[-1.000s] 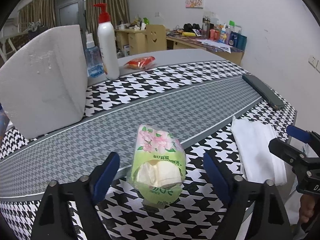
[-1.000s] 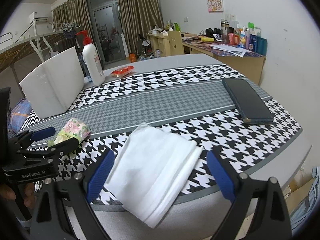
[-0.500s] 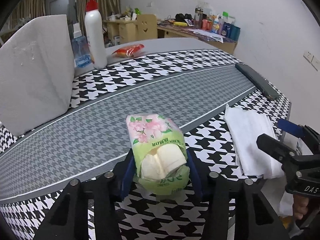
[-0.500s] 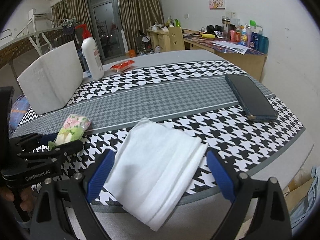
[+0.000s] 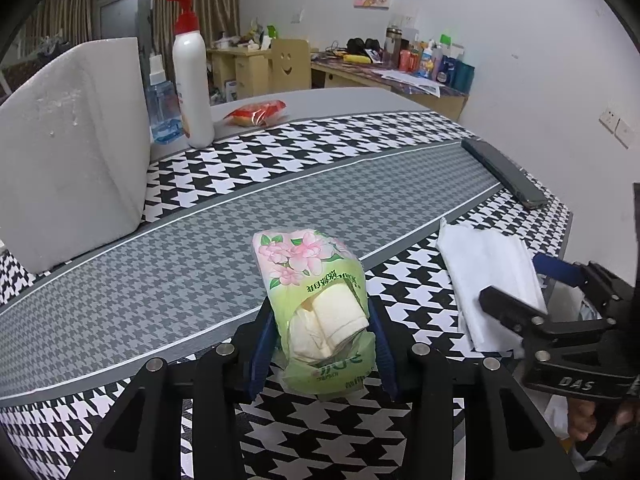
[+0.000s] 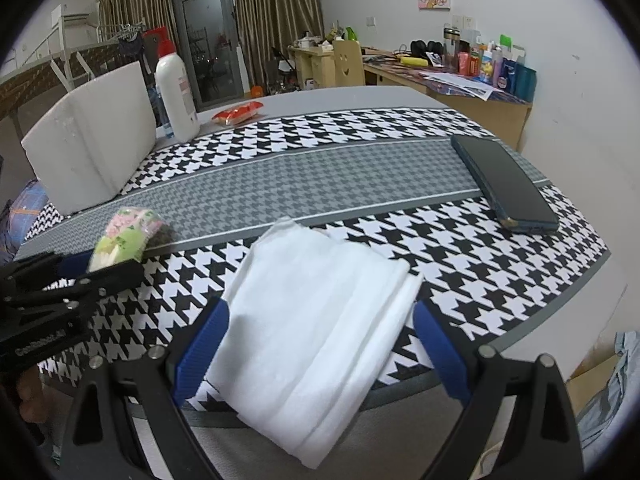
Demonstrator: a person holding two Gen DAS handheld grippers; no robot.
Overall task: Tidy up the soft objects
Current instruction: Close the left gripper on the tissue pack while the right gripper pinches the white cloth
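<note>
A green tissue pack (image 5: 316, 304) with pink flowers sits at the near edge of the houndstooth table (image 5: 360, 184). My left gripper (image 5: 320, 320) is shut on it, blue pads pressing both sides. The same pack (image 6: 124, 236) and left gripper (image 6: 100, 268) appear at the left of the right wrist view. A folded white cloth (image 6: 320, 320) lies over the table's front edge. My right gripper (image 6: 320, 316) stands open around it, one pad on each side and neither squeezing it. In the left wrist view the cloth (image 5: 488, 276) and right gripper (image 5: 520, 284) are at the right.
A white foam block (image 5: 72, 152) stands at the back left. Beside it are a pump bottle (image 5: 192, 76) and a blue spray bottle (image 5: 160, 108). A red snack packet (image 5: 256, 112) lies further back. A dark flat phone (image 6: 504, 184) rests at the right edge.
The left jaws were wide apart around the tissue pack and have closed onto it. The right gripper stays open around the white cloth, hardly moved.
</note>
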